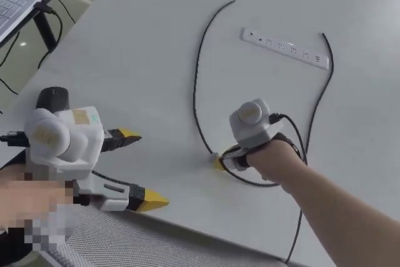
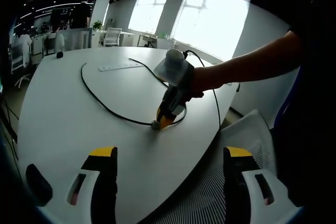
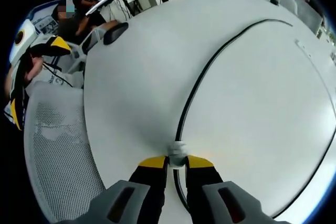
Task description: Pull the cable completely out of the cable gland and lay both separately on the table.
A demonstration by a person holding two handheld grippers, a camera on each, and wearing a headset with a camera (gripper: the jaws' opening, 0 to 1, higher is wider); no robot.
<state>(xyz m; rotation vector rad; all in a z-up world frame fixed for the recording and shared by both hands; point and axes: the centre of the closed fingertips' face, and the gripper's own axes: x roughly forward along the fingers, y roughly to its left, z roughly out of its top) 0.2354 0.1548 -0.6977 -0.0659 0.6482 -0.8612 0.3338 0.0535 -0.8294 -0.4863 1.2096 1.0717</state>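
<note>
We start at the right gripper. Its two yellow-tipped jaws stand close together and pinch the small pale grey cable gland between their tips, low on the white table top. The thin black cable goes through the gland. A short piece runs back between the jaws, and the long piece leaves the gland and bends away over the table in a wide bow.

In the head view the right hand holds this gripper with the tips down on the table, near its front edge. The gland lies there at the tips, and the cable rises from it to a free end far up the table.

The left gripper has its jaws wide apart, with nothing between them. It hovers at the table edge, well apart from the gland. In the head view it is at the lower left.

A long white power strip lies beyond the bow of the cable. A black computer mouse sits near the left gripper, and a grey mesh chair is below the table edge.
</note>
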